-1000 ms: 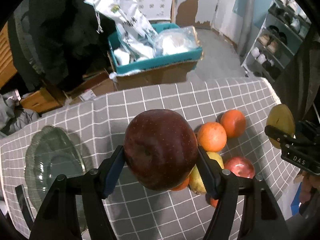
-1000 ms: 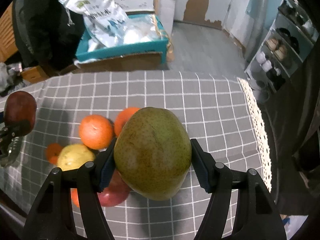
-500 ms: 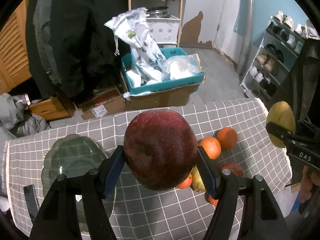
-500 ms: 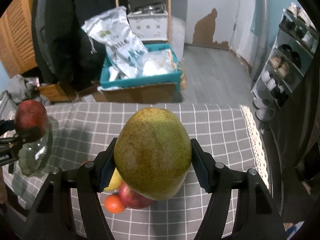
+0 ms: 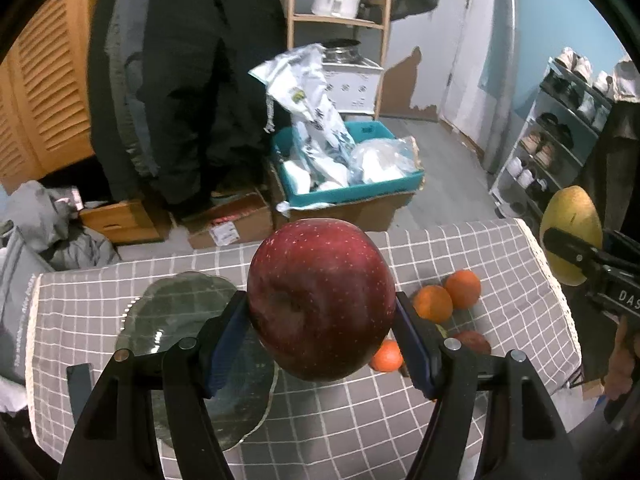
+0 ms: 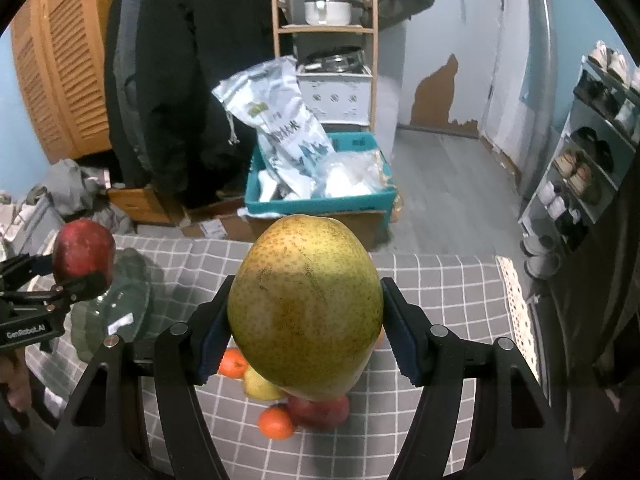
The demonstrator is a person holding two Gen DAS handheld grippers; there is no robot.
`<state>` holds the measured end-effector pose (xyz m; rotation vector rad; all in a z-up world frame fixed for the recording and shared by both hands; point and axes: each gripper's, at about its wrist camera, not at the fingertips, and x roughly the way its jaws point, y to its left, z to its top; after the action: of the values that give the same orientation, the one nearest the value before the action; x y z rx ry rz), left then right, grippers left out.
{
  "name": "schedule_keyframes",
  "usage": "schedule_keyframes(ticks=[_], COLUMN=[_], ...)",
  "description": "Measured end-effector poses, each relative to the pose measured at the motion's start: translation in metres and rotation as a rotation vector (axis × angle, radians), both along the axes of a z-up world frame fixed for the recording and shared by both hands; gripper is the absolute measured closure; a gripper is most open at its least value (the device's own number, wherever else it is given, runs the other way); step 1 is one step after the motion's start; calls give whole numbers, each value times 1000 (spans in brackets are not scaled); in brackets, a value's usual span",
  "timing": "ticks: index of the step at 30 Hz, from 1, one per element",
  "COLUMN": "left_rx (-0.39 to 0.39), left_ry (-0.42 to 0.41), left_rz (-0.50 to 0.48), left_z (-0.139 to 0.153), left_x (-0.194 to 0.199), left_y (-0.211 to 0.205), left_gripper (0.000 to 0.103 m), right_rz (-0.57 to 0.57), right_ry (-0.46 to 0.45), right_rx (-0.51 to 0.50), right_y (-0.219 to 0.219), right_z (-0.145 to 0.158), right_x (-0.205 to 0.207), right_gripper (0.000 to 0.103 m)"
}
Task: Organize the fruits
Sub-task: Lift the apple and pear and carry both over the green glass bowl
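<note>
Both grippers hold one fruit each, above the table.

The red apple (image 5: 322, 300) is clamped in the left gripper (image 5: 322, 328), its stem dimple facing the camera. The pear (image 6: 305, 306), long axis running away from the camera, is clamped in the right gripper (image 6: 304, 340). Oranges (image 5: 433, 303) lie on the checked tablecloth (image 5: 480, 248), the glass plate (image 5: 160, 320) well apart on the left.

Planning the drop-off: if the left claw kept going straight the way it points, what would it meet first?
Probably the checked tablecloth just right of the glass plate. The red apple held in the left claw hides the exact spot, so depth is uncertain.
</note>
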<state>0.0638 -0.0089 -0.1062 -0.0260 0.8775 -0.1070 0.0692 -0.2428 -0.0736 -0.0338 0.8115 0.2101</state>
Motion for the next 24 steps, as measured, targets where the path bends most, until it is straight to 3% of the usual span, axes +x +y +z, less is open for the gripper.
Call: schedule_keyframes(ticks=[12,24], left_rx=[-7,-12], left_ry=[-20,-20], left_rz=[88,176], left_z=[8,6], left_x=[-14,-25], left_y=[49,95], left_gripper=[31,31], right_rz=[84,187], right_ry=[-29,7], right_rx=[6,28], right_y=[49,111], right_z=[15,12], right_x=[0,6], right_gripper=[35,35])
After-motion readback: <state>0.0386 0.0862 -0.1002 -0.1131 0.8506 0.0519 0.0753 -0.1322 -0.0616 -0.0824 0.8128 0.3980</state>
